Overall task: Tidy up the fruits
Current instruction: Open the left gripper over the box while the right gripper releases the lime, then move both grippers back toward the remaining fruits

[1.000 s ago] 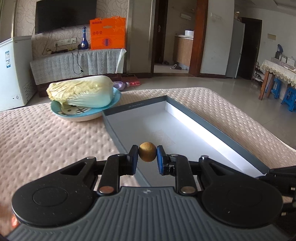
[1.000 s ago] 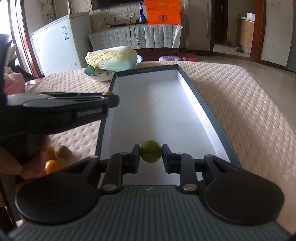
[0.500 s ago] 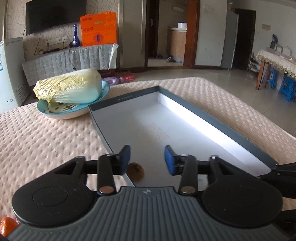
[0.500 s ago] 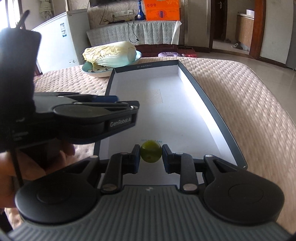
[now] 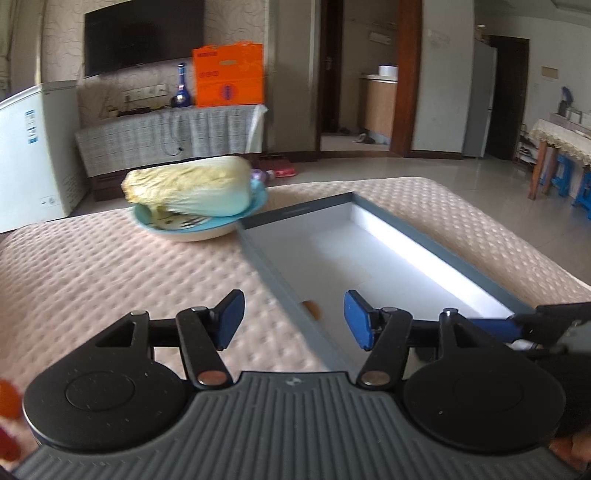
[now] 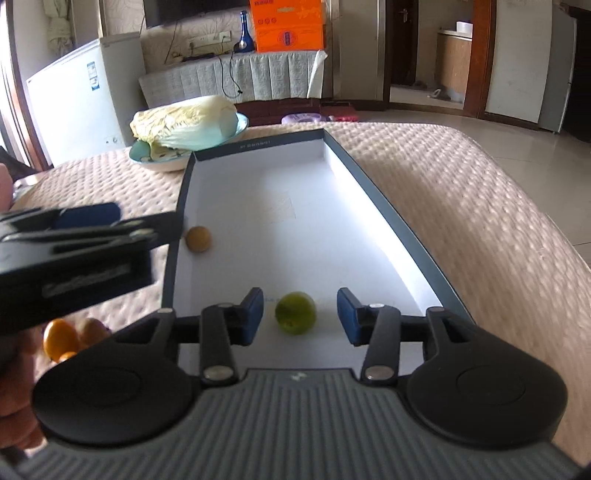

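My left wrist camera sat low behind the left gripper (image 5: 293,319), looking forward and slightly down over the tray's (image 5: 275,275) left wall toward the cabbage (image 5: 188,192) at centre left. My right wrist camera looked more steeply down the tray's length, close to its floor. Both views shared the tray, the cabbage and the far room — the orange box (image 6: 286,24) included.

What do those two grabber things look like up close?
Both are alike. The left gripper and right gripper each have two black hinged fingers tipped with blue pads, silver rivets, two round black discs, and a grey ribbed body bearing a small logo. Seen side-on from the right wrist camera, the left one carries blurred white lettering. No cables or sleeves show.
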Available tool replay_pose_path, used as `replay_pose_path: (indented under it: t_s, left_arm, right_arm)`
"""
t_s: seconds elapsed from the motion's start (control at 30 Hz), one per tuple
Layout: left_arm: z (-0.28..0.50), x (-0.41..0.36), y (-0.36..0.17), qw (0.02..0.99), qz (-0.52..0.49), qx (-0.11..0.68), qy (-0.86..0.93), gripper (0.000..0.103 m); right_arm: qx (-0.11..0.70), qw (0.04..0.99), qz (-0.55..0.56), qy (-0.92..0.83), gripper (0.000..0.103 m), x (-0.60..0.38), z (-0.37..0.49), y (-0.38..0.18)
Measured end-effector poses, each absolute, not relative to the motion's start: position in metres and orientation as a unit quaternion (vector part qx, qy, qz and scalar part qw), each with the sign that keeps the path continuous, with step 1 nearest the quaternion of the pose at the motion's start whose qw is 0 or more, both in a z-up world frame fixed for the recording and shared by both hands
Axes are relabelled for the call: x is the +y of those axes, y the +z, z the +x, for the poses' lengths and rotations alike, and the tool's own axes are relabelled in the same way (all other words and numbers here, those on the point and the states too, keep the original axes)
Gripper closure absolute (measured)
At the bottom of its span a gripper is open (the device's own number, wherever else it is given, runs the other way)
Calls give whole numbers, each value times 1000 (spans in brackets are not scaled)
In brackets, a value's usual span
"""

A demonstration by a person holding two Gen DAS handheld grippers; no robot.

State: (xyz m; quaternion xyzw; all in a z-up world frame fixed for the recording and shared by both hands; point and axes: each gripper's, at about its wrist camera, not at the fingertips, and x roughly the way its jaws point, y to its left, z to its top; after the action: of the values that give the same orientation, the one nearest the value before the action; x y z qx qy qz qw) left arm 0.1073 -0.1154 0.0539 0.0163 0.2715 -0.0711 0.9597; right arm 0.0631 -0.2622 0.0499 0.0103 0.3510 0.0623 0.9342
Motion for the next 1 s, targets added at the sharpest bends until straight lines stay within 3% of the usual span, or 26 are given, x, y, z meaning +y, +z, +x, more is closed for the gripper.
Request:
replay_pose_path:
  t_s: [0.43,0.67,0.8,1.0]
  left_arm:
    - [21,-45,66,962,2,272,-3,36]
    - [-20,-5,42,951,-18,307,36,36]
    - [-25,0,26,947,13,319,34,36]
    - [-19,10,18,945,2,327,26,36]
  right_arm:
    - [312,947,34,71,56,-265,42,66]
    - [283,953,39,101,56,-258,21,77]
    - [261,945,-6,195,56,-228,-5,85]
    - [304,904,-106,282,57,-179,-17,62]
